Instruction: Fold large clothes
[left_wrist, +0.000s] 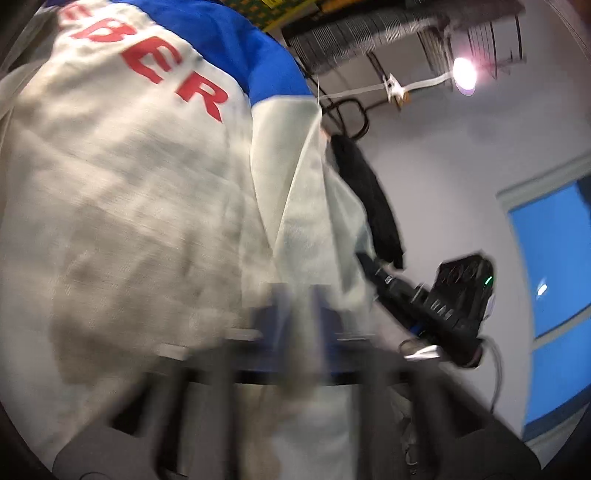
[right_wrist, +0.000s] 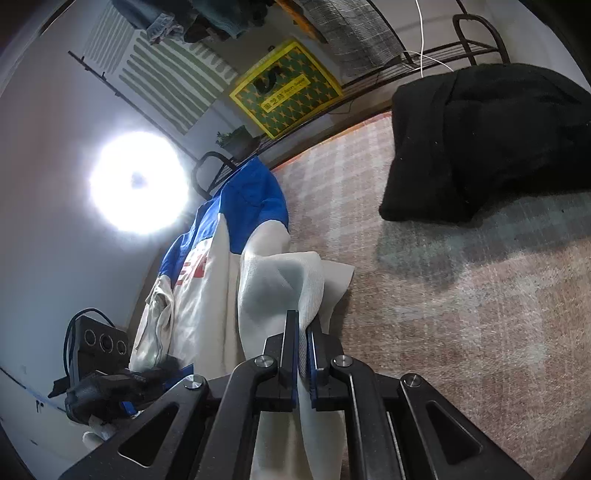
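Right wrist view: right gripper (right_wrist: 303, 325) pinched on the ribbed hem of a white-and-blue jersey (right_wrist: 207, 295), draped left of the plaid blanket (right_wrist: 424, 295). Left gripper (left_wrist: 295, 314) closed on its cloth. Soft, limp, light; best taken at hems.

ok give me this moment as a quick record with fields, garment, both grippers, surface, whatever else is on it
garment: white sweatshirt with blue shoulders and red lettering, lifted off the bed
right gripper: shut on the sweatshirt's white ribbed edge
left gripper: blurred, shut on white fabric of the sweatshirt
surface: plaid bedspread
other item: black garment lying on the bedspread, apart from the sweatshirt
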